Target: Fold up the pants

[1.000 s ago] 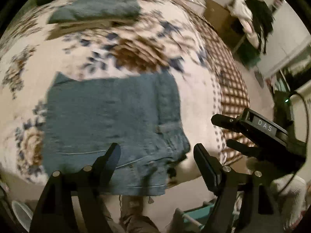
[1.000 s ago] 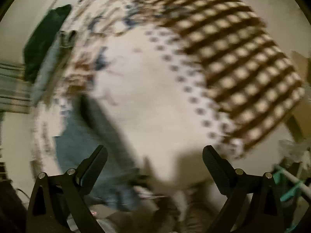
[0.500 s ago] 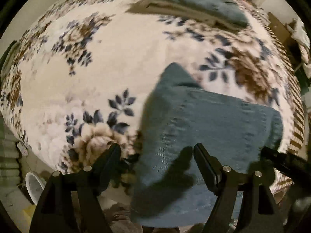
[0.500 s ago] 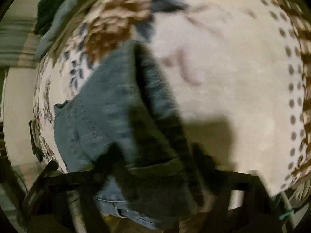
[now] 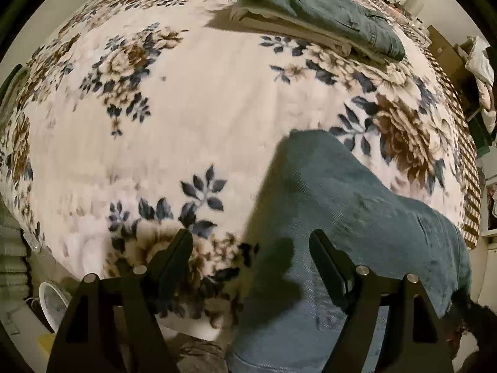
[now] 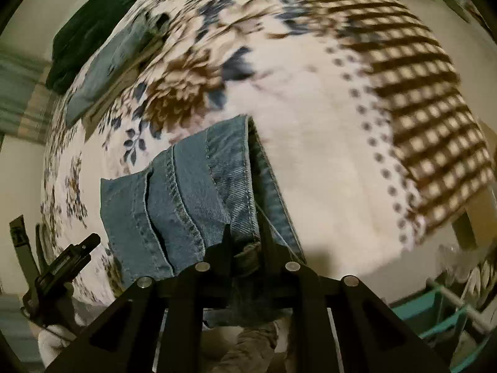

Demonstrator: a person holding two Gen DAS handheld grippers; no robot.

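Folded blue denim pants (image 5: pixel 351 217) lie on the floral blanket (image 5: pixel 186 108) near its front edge. My left gripper (image 5: pixel 251 248) is open, hovering over the pants' left edge, holding nothing. In the right wrist view my right gripper (image 6: pixel 245 242) is shut on the near edge of the pants (image 6: pixel 192 192), the denim bunched between its fingers. The left gripper (image 6: pixel 68 258) shows at the lower left of that view, beside the pants.
A stack of folded clothes (image 5: pixel 313 15), dark denim on top, lies at the far side of the blanket. A brown checked part of the blanket (image 6: pixel 419 77) lies to the right. A teal rack (image 6: pixel 441 320) stands by the bed. A white bowl (image 5: pixel 52 304) sits on the floor.
My right gripper has moved onto the pants' near edge and closed on it. My left gripper has swung to the pants' left side and stays open.
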